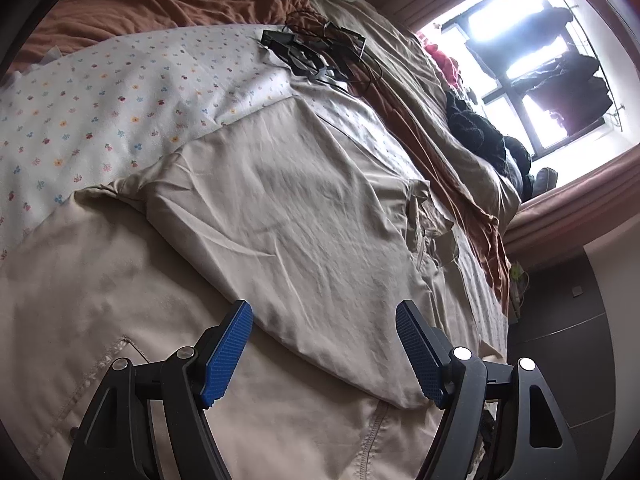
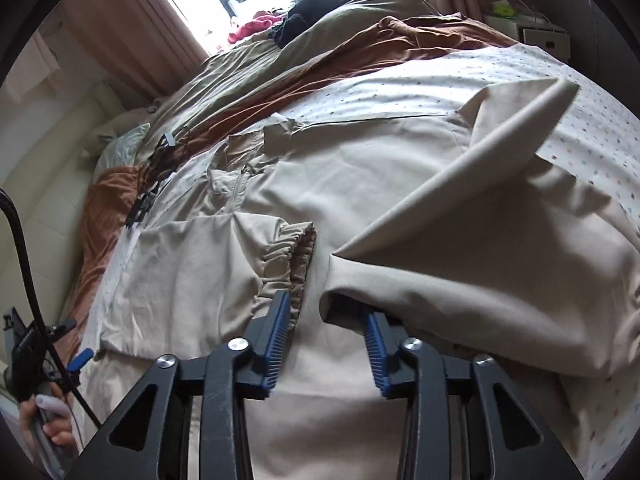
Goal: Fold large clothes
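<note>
mid-fold on the beige jacket (image 2: 360, 184), second sleeve (image 2: 460, 216) draped over an open right gripper (image 2: 326, 336), left gripper (image 1: 324, 356) wide, empty; next likely smoothing both sleeves flat.

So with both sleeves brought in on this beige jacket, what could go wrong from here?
1. The right sleeve stands puffed, its end draped over one finger of the open right tool; pulling away may drag it back out.
2. The left sleeve's elastic cuff is bunched and may make the next fold lumpy.
3. Black cables lie near the collar and could snag.
</note>
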`<state>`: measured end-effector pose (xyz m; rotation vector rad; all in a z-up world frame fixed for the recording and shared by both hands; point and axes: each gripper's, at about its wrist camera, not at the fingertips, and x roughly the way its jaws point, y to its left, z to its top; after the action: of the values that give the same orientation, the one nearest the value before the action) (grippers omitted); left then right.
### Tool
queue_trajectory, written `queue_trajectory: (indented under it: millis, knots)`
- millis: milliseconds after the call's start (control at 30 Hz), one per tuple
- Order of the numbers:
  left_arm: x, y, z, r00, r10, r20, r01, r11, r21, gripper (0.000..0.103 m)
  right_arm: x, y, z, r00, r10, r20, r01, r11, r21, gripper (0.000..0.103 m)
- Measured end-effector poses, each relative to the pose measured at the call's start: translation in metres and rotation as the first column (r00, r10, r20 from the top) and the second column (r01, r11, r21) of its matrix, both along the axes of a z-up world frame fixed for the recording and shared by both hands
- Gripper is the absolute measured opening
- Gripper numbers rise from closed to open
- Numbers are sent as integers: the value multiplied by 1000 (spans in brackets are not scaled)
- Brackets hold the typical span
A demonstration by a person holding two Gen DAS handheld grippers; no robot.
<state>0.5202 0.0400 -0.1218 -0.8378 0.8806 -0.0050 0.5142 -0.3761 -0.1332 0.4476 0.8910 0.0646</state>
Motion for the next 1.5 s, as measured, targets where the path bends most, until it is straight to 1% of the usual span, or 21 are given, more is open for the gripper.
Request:
queue_trajectory:
  millis: [67,100,133,233,300,433,567,600,667,800,867,900,933,967,1000,1033,1100,1167,1233,1300,1500]
  knots:
    - [-1,3,2,1000,9,5,-9,1000,-6,75,-11,-13,10,998,-52,29,51,998,45,58]
    - [-2,5,3,1000,11,7,-11,1000,-10,75,-19,-21,15,995,-89,48,85,994,63,68]
    - [-3,5,3,1000,13,8,-12,1000,-12,75,-24,-27,20,990,-126,63,121,990,69,71]
    - [-5,6,6,1000,10,15,-10,1000,-15,75,-50,-56,27,968,-234,91,227,970,84,71]
    - [-6,6,8,1000,6,21,-6,1000,-14,75,-69,-78,24,944,-320,82,311,945,104,71]
    - [-8,7,10,1000,8,25,-7,1000,-20,75,-104,-126,-3,872,-490,-8,484,859,164,71]
    - [-8,6,10,1000,3,24,-3,1000,-26,75,-125,-157,-32,806,-586,-82,586,771,250,71]
    - [-8,6,10,1000,3,24,-3,1000,-26,75,-127,-162,-37,796,-597,-97,599,755,267,71]
    - [-7,6,9,1000,4,22,-3,1000,-25,75,-125,-168,-45,793,-600,-107,602,743,292,71]
    - [-7,6,8,1000,6,16,-5,1000,-24,75,-116,-170,-58,794,-594,-132,603,742,293,71]
    - [-7,7,7,1000,10,14,-10,1000,-29,75,-112,-174,-64,786,-603,-137,613,731,302,70]
    - [-7,8,7,1000,13,14,-12,999,-32,75,-111,-177,-65,781,-612,-125,617,726,303,64]
    - [-6,9,7,1000,15,15,-14,999,-35,75,-110,-180,-66,777,-618,-117,622,728,288,52]
    - [-6,10,7,1000,16,16,-16,999,-37,75,-108,-183,-66,775,-622,-111,626,732,269,43]
    - [-7,10,7,1000,17,18,-17,999,-36,75,-105,-187,-68,782,-615,-100,616,737,279,23]
    - [-7,11,8,1000,17,21,-17,999,-35,75,-104,-189,-70,790,-605,-99,604,739,300,12]
    - [-9,12,10,999,16,27,-15,999,-34,75,-110,-190,-64,784,-615,-80,606,731,314,11]
    - [-10,15,13,999,19,35,-18,999,-37,75,-113,-185,-42,782,-623,-19,602,747,283,9]
    - [-12,20,17,998,25,49,-23,999,-44,75,-110,-173,-14,787,-614,59,587,775,235,9]
    - [-14,24,23,997,33,65,-30,999,-41,75,-103,-157,15,804,-580,134,547,809,218,8]
    - [-16,36,27,997,50,60,-49,999,-24,75,-67,-88,99,863,-401,308,389,915,102,8]
